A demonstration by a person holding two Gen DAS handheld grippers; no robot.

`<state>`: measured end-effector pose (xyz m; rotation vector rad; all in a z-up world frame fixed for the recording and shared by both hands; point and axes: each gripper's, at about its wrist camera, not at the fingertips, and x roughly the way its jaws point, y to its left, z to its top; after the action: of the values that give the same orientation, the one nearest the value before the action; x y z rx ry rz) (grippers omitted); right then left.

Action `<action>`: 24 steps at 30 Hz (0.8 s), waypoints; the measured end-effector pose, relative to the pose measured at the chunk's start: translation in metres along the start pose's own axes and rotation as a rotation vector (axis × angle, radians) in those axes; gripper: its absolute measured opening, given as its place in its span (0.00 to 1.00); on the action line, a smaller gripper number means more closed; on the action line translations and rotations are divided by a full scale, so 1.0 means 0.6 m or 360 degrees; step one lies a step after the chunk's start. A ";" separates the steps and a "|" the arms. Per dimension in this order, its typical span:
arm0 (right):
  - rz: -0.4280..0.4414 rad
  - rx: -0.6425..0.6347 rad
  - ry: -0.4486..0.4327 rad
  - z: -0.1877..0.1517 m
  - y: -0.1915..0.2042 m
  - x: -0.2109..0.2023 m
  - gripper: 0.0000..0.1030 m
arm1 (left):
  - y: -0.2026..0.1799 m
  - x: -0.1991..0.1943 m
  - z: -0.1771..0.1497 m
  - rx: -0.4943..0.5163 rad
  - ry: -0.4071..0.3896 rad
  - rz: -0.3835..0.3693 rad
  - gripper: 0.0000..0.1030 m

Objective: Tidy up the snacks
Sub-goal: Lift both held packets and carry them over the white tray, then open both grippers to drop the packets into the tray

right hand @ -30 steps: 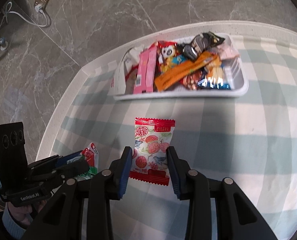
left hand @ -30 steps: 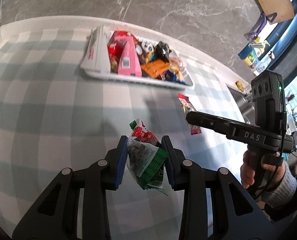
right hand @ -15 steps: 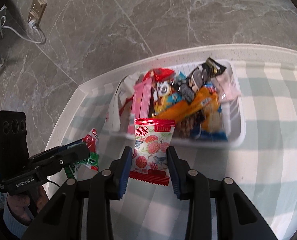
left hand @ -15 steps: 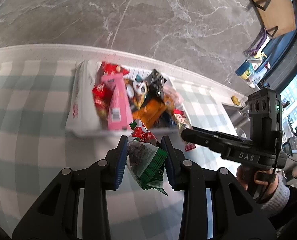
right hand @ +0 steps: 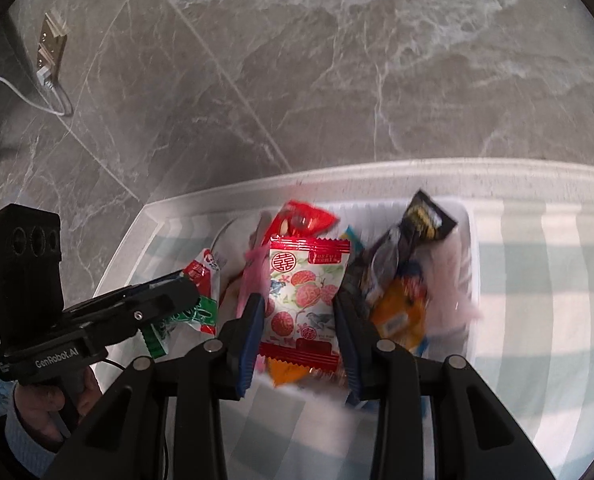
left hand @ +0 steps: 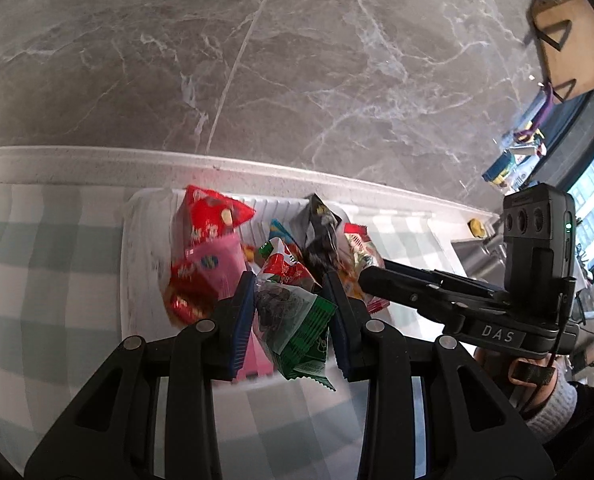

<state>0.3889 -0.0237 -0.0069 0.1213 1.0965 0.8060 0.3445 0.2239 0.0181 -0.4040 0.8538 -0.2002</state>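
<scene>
My left gripper (left hand: 291, 300) is shut on a green, red and clear snack packet (left hand: 293, 312) and holds it over the near edge of the white tray (left hand: 137, 264). My right gripper (right hand: 299, 312) is shut on a white and red lychee-print packet (right hand: 305, 296) and holds it over the same tray (right hand: 471, 240). The tray holds several snacks: a red packet (left hand: 207, 220), a pink box (left hand: 213, 268), a black packet (right hand: 421, 220), an orange packet (right hand: 401, 316). Each gripper shows in the other's view, the right one (left hand: 377, 276) and the left one (right hand: 185, 292).
The tray sits on a green and white checked tablecloth (right hand: 537, 280) near the table's far edge. Grey marble floor (left hand: 297, 80) lies beyond. A wooden stool (left hand: 569, 40) stands at the far right; a wall socket with a cable (right hand: 49, 60) is at the left.
Both grippers have moved forward with their packets, from above the cloth to above the tray. The tray now lies directly under the fingers.
</scene>
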 end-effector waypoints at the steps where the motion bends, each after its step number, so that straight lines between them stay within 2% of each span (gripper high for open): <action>1: -0.0007 -0.0010 -0.0009 0.009 -0.003 0.003 0.37 | 0.003 0.007 0.007 -0.0004 0.0000 0.0003 0.31; 9: -0.0023 -0.0011 -0.0020 0.040 -0.023 0.026 0.37 | 0.021 0.047 0.027 -0.0024 0.0013 0.0023 0.31; 19: -0.0066 -0.0062 -0.0003 0.050 -0.026 0.052 0.38 | 0.035 0.090 0.032 -0.0020 0.0042 0.0082 0.32; 22: -0.0090 -0.0086 -0.0003 0.052 -0.025 0.059 0.39 | 0.039 0.099 0.031 -0.0030 0.0057 0.0117 0.45; 23: -0.0111 -0.0093 -0.0006 0.052 -0.024 0.060 0.40 | 0.041 0.101 0.030 -0.0034 0.0053 0.0133 0.56; 24: -0.0117 -0.0099 -0.0007 0.053 -0.025 0.061 0.42 | 0.043 0.101 0.030 -0.0037 0.0048 0.0135 0.58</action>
<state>0.4305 -0.0020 -0.0260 0.0306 1.0646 0.7728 0.3976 0.2322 -0.0243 -0.3863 0.9018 -0.1181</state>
